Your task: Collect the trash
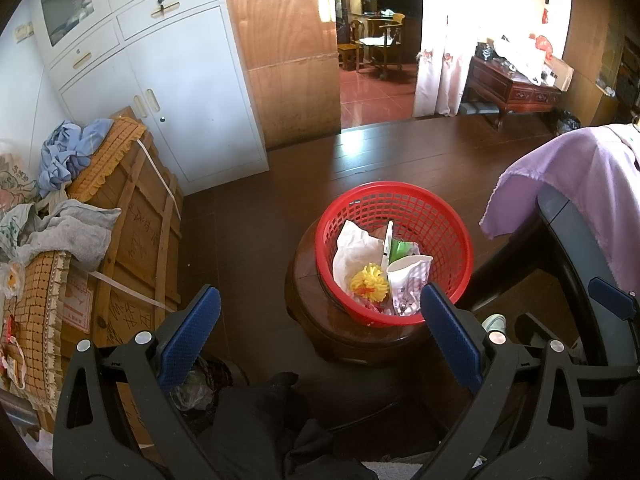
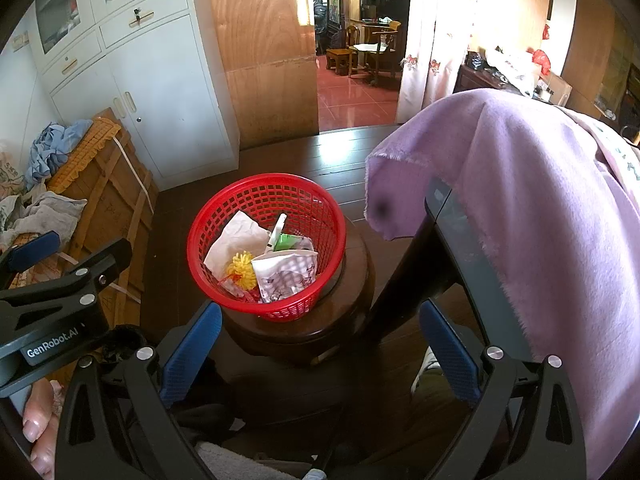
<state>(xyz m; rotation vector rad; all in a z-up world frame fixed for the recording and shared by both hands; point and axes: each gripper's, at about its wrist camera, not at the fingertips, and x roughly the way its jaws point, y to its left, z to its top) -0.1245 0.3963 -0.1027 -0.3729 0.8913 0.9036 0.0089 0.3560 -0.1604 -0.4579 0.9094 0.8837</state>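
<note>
A red mesh basket (image 1: 394, 200) stands on a round dark wooden stool (image 1: 304, 280). It holds crumpled white paper (image 1: 356, 244), a yellow pom-pom (image 1: 370, 282), a green wrapper (image 1: 402, 247) and a crushed paper cup (image 1: 410, 280). My left gripper (image 1: 320, 300) is open and empty, above and in front of the basket. In the right wrist view the basket (image 2: 266, 190) sits centre, and my right gripper (image 2: 320, 316) is open and empty just before it. The left gripper's body (image 2: 60, 292) shows at the left there.
A wooden crate (image 1: 136, 240) piled with cloths and cushions stands at the left by a white cabinet (image 1: 160, 80). A purple cloth (image 2: 520, 200) drapes a chair at the right. A dark bin with a plastic bag (image 1: 196, 388) sits below. A doorway (image 1: 378, 60) opens behind.
</note>
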